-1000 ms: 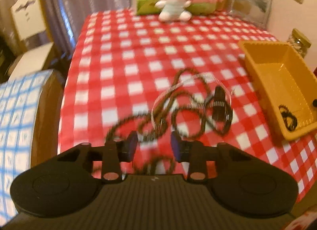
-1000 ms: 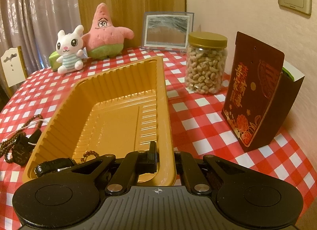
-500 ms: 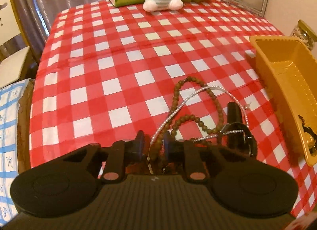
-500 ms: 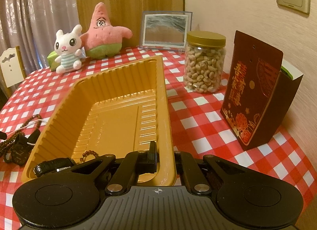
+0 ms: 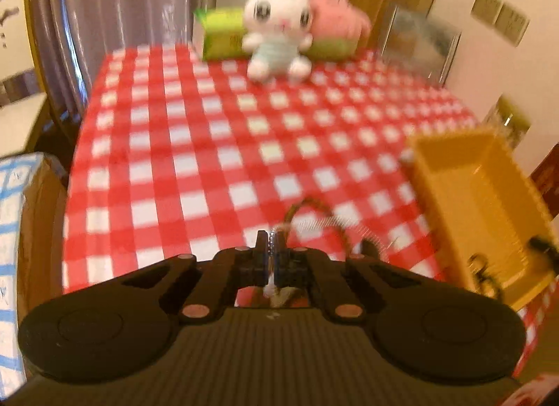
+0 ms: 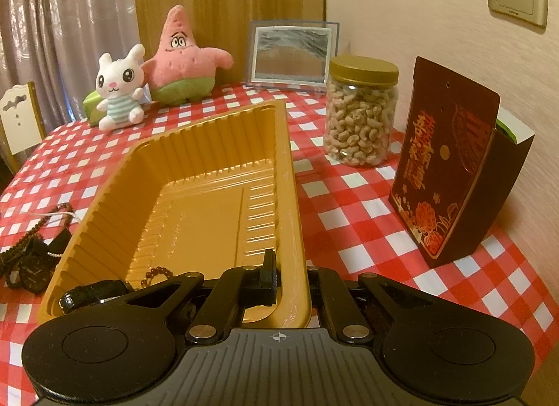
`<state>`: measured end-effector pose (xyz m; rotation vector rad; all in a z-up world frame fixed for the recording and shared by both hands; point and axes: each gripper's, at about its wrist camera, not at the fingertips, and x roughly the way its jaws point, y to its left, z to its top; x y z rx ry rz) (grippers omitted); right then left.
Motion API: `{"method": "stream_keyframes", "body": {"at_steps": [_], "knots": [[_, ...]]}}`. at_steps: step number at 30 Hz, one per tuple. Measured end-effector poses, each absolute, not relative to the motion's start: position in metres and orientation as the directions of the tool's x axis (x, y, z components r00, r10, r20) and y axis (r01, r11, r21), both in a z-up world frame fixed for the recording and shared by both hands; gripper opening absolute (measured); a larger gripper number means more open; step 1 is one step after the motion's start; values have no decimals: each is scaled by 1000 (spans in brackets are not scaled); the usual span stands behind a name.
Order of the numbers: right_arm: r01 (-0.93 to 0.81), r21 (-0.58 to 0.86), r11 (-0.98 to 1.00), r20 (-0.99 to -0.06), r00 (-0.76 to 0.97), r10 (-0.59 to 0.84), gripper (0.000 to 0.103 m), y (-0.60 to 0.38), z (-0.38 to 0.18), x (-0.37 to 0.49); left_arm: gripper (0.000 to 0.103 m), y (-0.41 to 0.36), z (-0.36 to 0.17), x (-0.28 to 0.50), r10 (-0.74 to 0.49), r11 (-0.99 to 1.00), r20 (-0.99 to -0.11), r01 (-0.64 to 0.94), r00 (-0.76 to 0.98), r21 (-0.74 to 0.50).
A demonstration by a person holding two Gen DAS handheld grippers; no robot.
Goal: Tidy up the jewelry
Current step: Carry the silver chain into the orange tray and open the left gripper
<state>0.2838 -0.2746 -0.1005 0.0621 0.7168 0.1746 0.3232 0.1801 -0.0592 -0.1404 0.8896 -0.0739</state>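
Observation:
My left gripper (image 5: 271,252) is closing fully onto a pearl necklace (image 5: 332,222), pinched between its pads and trailing to the right, blurred. A brown bead necklace (image 5: 316,204) loops up beside it over the red checked cloth. The yellow tray (image 5: 454,179) stands at the right. In the right wrist view my right gripper (image 6: 291,276) is shut on the near wall of the yellow tray (image 6: 209,119), one finger inside and one outside. A black watch (image 6: 94,292) and a small bead bracelet (image 6: 157,271) lie in the tray's near end. Another watch (image 6: 33,266) and brown beads (image 6: 38,224) lie left of the tray.
A plush rabbit (image 6: 118,88), a pink starfish plush (image 6: 181,60) and a picture frame (image 6: 291,53) line the table's far edge. A nut jar (image 6: 360,116) and a dark red box (image 6: 450,161) stand right of the tray. A chair stands beyond the table's left edge.
My left gripper went from open around the strands to shut on the pearl necklace, and its view has swung up and blurred. The right gripper and the tray have not moved.

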Motion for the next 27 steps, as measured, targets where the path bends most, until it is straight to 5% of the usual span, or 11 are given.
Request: {"method": "stream_keyframes", "body": {"at_steps": [11,27], "knots": [[-178,105,978,-616,761,205,4,-268,-92,286,2,151,44,306,-137,988,-593,63,793,-144],[-193,95,977,-608,766,211,5,-264,-88,288,2,87,93,313,-274,958,-485,191,830,-215]]}}
